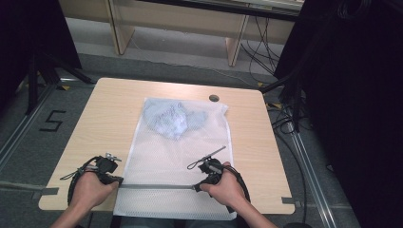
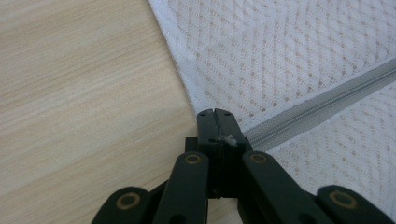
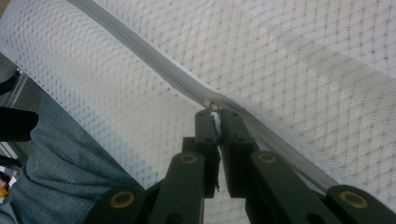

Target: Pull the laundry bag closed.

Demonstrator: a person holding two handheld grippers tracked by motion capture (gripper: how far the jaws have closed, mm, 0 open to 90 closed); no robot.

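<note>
A white mesh laundry bag (image 1: 180, 156) lies flat on the wooden table (image 1: 109, 109), with a crumpled pale blue garment (image 1: 172, 119) inside its far end. A grey zipper (image 1: 157, 186) runs across the bag's near end. My left gripper (image 1: 116, 181) is shut on the bag's left edge, right at the zipper's end (image 2: 261, 133); its tips (image 2: 215, 114) pinch the cloth. My right gripper (image 1: 196, 187) is shut on the small metal zipper pull (image 3: 212, 105), its tips (image 3: 215, 114) pressed onto the zipper line (image 3: 140, 51).
The bag's near edge hangs over the table's front, above the person's jeans (image 3: 60, 158). A round cable hole (image 1: 214, 98) sits at the back of the table. Bare wood (image 2: 84, 93) lies left of the bag. Dark stands and cables flank the table.
</note>
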